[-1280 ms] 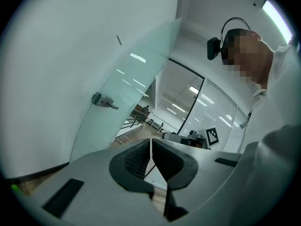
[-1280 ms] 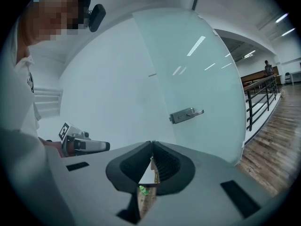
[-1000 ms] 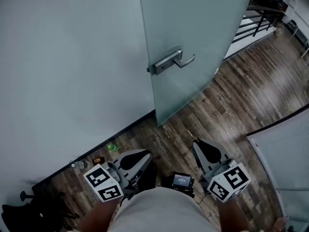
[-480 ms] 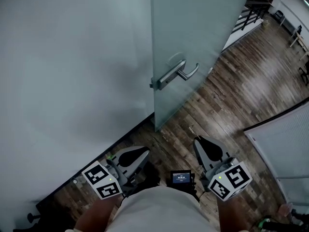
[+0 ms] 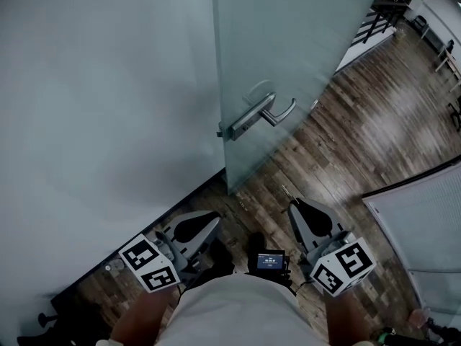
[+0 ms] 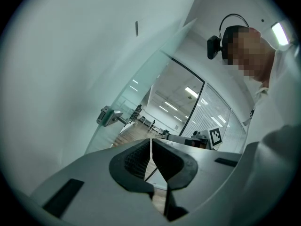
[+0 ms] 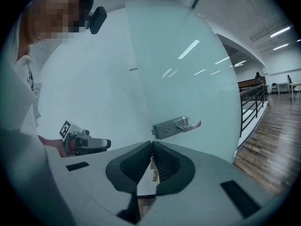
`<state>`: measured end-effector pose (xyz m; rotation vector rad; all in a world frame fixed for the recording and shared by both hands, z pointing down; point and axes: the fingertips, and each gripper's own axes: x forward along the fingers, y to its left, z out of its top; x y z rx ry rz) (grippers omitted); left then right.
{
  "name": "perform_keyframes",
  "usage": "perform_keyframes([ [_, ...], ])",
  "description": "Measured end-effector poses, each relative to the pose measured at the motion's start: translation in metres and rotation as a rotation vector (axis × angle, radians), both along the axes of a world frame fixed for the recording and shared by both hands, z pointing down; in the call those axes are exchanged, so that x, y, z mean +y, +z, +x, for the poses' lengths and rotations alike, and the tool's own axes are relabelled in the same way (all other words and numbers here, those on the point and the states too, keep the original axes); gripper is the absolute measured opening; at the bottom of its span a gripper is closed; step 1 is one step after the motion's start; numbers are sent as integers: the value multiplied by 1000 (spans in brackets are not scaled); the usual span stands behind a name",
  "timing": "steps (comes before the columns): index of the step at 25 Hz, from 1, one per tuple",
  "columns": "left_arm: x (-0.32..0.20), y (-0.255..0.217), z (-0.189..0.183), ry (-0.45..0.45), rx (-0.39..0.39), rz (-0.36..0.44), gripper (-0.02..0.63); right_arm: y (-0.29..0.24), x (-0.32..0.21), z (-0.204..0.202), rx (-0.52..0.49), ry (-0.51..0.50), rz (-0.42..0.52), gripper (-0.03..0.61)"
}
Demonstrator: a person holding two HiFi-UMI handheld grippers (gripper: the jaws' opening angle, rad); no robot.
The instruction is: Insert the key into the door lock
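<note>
The frosted glass door (image 5: pixel 288 42) carries a metal lock plate (image 5: pixel 241 126) with a lever handle (image 5: pixel 277 112). In the right gripper view the lock plate (image 7: pixel 164 128) and its handle (image 7: pixel 189 124) lie straight ahead, some way beyond the jaws. My right gripper (image 5: pixel 292 206) (image 7: pixel 151 145) is shut on a small brass key (image 7: pixel 153 172), whose thin tip (image 5: pixel 286 191) pokes forward toward the door. My left gripper (image 5: pixel 215 218) (image 6: pixel 151 142) is shut with nothing in it, low beside the wall, with the door handle (image 6: pixel 109 117) far ahead on its left.
A plain wall (image 5: pixel 94 107) fills the left, with small items (image 5: pixel 112 266) on the floor at its base. The wood floor (image 5: pixel 360 135) opens to the right, past the door edge. A white slatted panel (image 5: pixel 421 229) stands at the right and a black railing (image 5: pixel 392 2) at the far top right.
Both grippers and the head camera have moved toward the door; the handle now sits lower and nearer in the head view. Both pairs of jaws have stayed shut.
</note>
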<state>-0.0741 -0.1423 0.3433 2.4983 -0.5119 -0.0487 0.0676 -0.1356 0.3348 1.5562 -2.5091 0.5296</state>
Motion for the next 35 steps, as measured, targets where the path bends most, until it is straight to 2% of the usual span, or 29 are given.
perform_keyframes([
  [9, -17, -3, 15, -63, -24, 11, 23, -2, -26, 16, -2, -64, 9, 29],
  [22, -36, -4, 24, -79, -26, 19, 23, 14, -53, 21, 28, -122, -17, 29],
  [35, -69, -3, 25, -96, -42, 36, 24, 22, -85, 9, 39, -195, 2, 29],
])
